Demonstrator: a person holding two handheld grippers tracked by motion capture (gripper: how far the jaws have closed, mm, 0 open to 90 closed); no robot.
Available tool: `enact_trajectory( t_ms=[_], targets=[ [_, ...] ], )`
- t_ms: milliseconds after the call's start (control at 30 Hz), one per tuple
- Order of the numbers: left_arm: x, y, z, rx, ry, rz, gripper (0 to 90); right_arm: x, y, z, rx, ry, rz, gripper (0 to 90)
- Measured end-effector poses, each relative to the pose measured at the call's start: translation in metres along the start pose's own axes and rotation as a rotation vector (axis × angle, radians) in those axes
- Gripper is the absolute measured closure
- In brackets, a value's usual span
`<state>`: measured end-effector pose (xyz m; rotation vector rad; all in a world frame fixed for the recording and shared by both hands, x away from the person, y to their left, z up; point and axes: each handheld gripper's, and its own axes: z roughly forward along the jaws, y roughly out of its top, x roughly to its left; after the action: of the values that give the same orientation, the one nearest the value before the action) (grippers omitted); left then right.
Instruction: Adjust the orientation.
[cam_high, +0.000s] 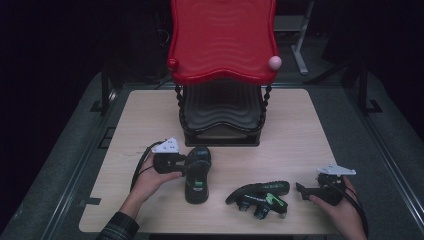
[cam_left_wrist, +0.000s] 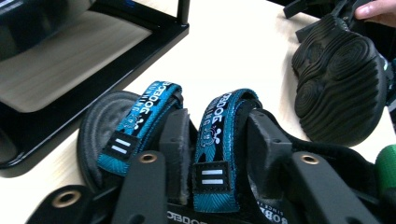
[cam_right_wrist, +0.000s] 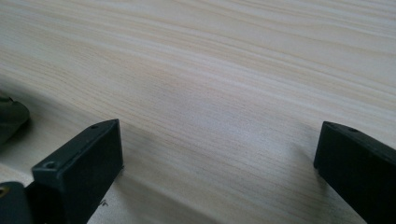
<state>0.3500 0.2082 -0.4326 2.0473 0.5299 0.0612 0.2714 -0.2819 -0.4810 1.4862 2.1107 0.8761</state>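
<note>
The left tongs (cam_left_wrist: 212, 140) are straddling, loosely, one blue-strapped black sandal (cam_high: 197, 174) on the pale wooden worktop (cam_high: 300, 130), risking a slip, while the right tongs (cam_right_wrist: 219, 168) are gaping empty.

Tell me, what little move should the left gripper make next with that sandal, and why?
Probably ease the left gripper wider and back off the upright sandal. One blue strap sits between its jaws, which look slightly parted, and the sandal rests on the table before the shoe rack. The other sandal lies on its side near the open right gripper.
</note>
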Motion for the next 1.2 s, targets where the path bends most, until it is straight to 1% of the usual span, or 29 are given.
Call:
enact_trajectory(
  t_ms=[67,133,233,300,367,400,433,600,733,867,1033,1200],
  targets=[
    [0.001,0.0,0.002,-0.002,-0.023,-0.014,56.5,0.0,0.0,0.0,0.0,0.0,0.0,0.7],
    [0.002,-0.001,0.006,0.007,-0.041,-0.02,53.8,0.0,0.0,0.0,0.0,0.0,-0.001,0.7],
    [0.004,-0.003,0.011,0.015,-0.064,-0.034,53.5,0.0,0.0,0.0,0.0,0.0,0.0,0.7],
    [0.005,-0.003,0.013,0.002,-0.086,-0.046,58.5,0.0,0.0,0.0,0.0,0.0,-0.001,0.8],
    [0.006,-0.003,0.014,-0.007,-0.084,-0.045,62.7,0.0,0.0,0.0,0.0,0.0,0.0,0.7],
    [0.007,-0.003,0.014,-0.01,-0.084,-0.047,65.0,0.0,0.0,0.0,0.0,0.0,0.0,0.7],
    [0.008,-0.003,0.013,-0.016,-0.091,-0.056,65.5,0.0,0.0,0.0,0.0,0.0,-0.001,0.7],
    [0.008,-0.003,0.011,-0.027,-0.094,-0.056,66.6,0.0,0.0,0.0,0.0,0.0,0.0,0.8],
    [0.008,-0.003,0.008,-0.037,-0.103,-0.042,66.9,0.0,0.0,0.0,0.0,0.001,-0.001,0.7],
    [0.007,-0.001,0.006,-0.07,-0.125,-0.04,67.0,0.0,0.0,0.0,0.0,0.001,-0.001,0.7],
    [0.002,0.007,0.001,-0.115,-0.144,-0.028,67.0,0.0,0.0,0.0,0.0,0.002,-0.001,0.8],
    [-0.002,0.018,-0.005,-0.138,-0.152,-0.012,67.1,0.0,0.0,0.0,0.0,0.003,-0.003,0.7]
  ],
)
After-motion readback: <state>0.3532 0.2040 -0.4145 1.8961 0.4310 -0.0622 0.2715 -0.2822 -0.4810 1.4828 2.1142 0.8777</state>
